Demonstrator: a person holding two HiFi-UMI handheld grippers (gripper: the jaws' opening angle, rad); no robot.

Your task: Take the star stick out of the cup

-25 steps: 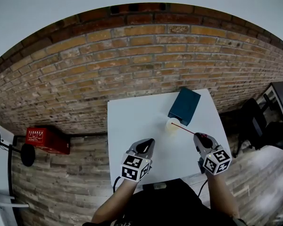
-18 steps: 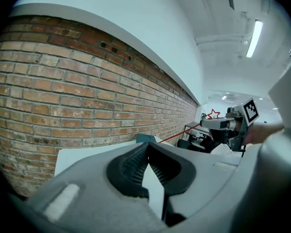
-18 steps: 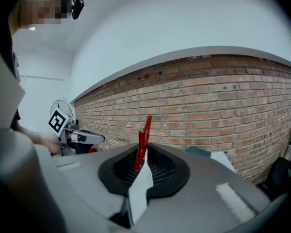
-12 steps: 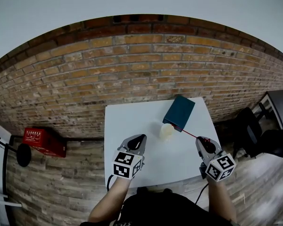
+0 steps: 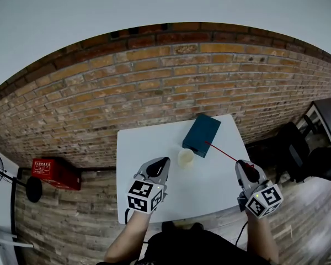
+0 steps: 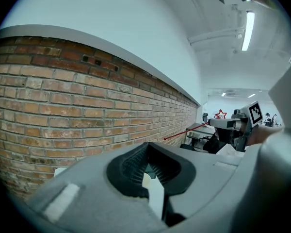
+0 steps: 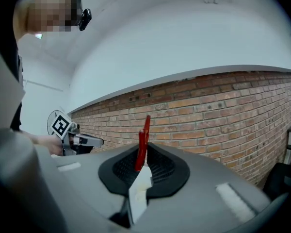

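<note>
Scene: a white table (image 5: pixel 140 148) against a brick wall, with a pale cup (image 5: pixel 186 158) near its middle and a teal box (image 5: pixel 201 134) at the cup's 1 o'clock.
Star stick: the red star stick (image 5: pixel 226 153) is out of the cup and off the table. It slants from the right gripper toward 10 o'clock, and its free tip hangs over the box's near corner, apart from the cup's rim.
Right gripper: the right gripper (image 5: pixel 246 166), at the cup's 4 o'clock, is clamped on the stick's star end; its own view shows the red star pinched between the pads.
Left gripper: the left gripper (image 5: pixel 160 163), at the cup's 8 o'clock, has its jaws together on nothing and touches neither cup nor stick.
Step in hand: judging by the gap to the cup, the lift looks done and the carry-away is next.
Doing it well: hold the clamp firm, since the long shaft could twist in a grip on its star end. Keep the tip above the box edge while drawing back toward 4 o'clock, and lower it only over bare table.
Risk: a dipped tip could catch the box or tip the cup.
</note>
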